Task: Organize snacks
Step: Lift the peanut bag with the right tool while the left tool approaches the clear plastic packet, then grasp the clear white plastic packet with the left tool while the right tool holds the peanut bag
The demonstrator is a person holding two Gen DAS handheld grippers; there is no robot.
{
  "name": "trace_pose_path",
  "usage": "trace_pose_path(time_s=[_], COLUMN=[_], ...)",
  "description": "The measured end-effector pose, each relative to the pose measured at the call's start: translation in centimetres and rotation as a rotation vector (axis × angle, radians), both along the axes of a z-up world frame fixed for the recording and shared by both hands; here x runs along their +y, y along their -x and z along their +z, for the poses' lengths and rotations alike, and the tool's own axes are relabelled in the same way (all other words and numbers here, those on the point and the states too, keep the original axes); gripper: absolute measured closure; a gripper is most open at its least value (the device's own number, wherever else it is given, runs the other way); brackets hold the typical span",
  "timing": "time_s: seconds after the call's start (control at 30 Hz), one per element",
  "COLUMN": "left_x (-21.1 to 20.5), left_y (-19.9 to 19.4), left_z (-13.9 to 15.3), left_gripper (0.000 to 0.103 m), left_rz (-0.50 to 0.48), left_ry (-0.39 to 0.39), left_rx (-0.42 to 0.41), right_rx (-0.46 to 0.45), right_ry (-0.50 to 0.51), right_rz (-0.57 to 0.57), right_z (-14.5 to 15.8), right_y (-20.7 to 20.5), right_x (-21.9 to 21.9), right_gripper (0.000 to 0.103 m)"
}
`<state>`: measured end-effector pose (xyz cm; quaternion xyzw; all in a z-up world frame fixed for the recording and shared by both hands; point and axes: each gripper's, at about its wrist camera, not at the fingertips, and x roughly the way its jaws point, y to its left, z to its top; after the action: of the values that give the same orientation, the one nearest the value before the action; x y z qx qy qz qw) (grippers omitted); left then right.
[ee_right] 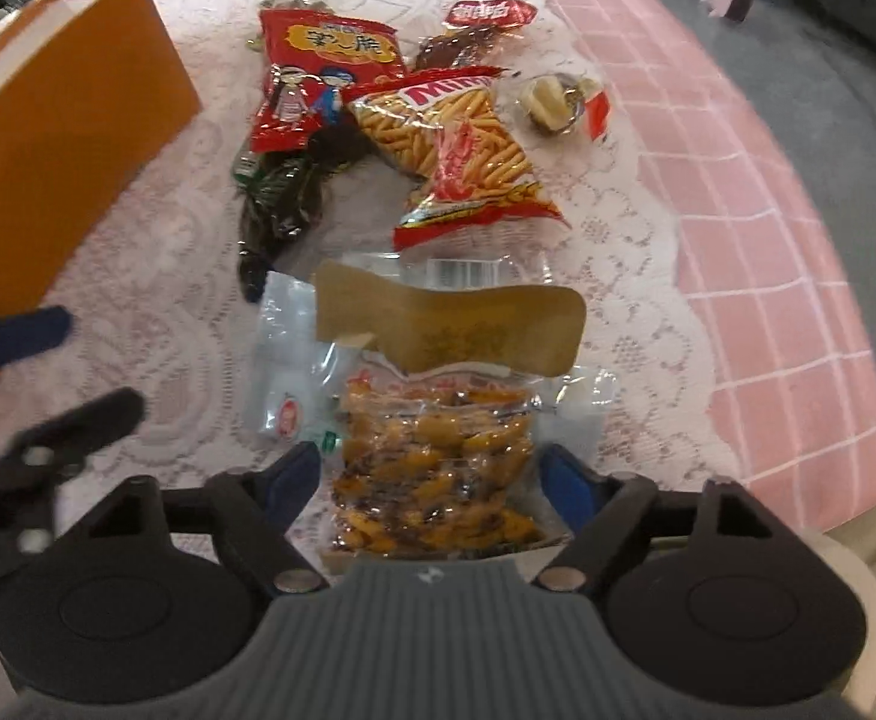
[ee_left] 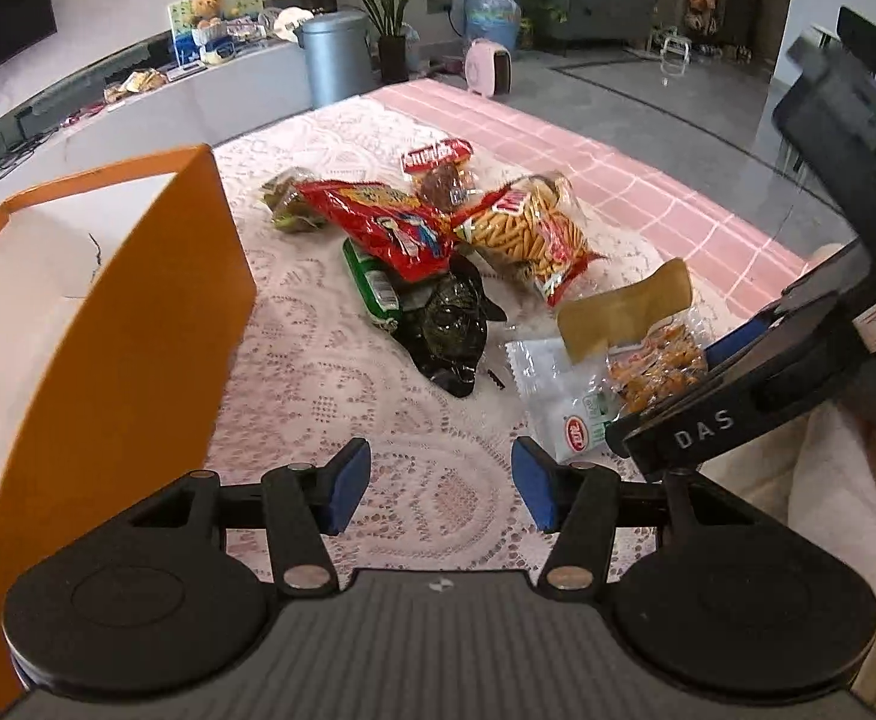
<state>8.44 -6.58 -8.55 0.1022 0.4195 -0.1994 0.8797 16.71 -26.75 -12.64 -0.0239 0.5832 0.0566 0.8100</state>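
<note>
Lace tablecloth [ee_left: 330, 372] in living room

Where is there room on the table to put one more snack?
Bare lace cloth lies between the orange box and the dark packet. The pink checked cloth beyond the stick-snack bag is free too. The middle is crowded with overlapping bags.

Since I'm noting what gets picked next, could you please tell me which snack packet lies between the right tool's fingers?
It is the clear packet of orange-brown snacks with the tan header card. The right tool straddles it, open; the red packets lie farther up the lace tablecloth.
</note>
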Motion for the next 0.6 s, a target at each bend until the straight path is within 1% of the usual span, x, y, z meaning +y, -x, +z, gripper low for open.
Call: trace_pose_path(time_s=[0.13,0.27,0.4,0.5,0.57,0.6], left_x=[0.1,0.0,-0.1,-0.6,-1.3,-1.7], left_y=[0.3,0.4,0.4,0.3,0.2,0.1], left_z=[0.4,0.5,0.5,0.6,0.6,0.7], left_gripper=[0.039,0.039,0.039,0.038,0.038,0.038], left_rz=[-0.014,-0.024,-0.038,-0.076,-0.120,-0.149], left_ry=[0.007,0.003,-0.013,-0.028,-0.034,-0.035], left_rx=[-0.028,-0.045,-0.054,-0.077,-0.088,-0.092], right_rx=[-0.016,-0.055,-0.094,-0.125,-0.145,-0.151], right_ry=[-0.002,-0.040,-0.044,-0.041,-0.033,-0.031], right_rz=[-0.006,0.037,0.051,0.044,0.021,0.006], right_z=[0.2,1.1,2.3,3.3,4.0,4.1], right_y=[0.3,0.9,1.2,1.1,0.9,0.7], right_x=[-0.1,0.2,0.3,-0.5,-1.7,-2.3], right_gripper=[0.030,0.031,0.032,0.033,0.033,0.038])
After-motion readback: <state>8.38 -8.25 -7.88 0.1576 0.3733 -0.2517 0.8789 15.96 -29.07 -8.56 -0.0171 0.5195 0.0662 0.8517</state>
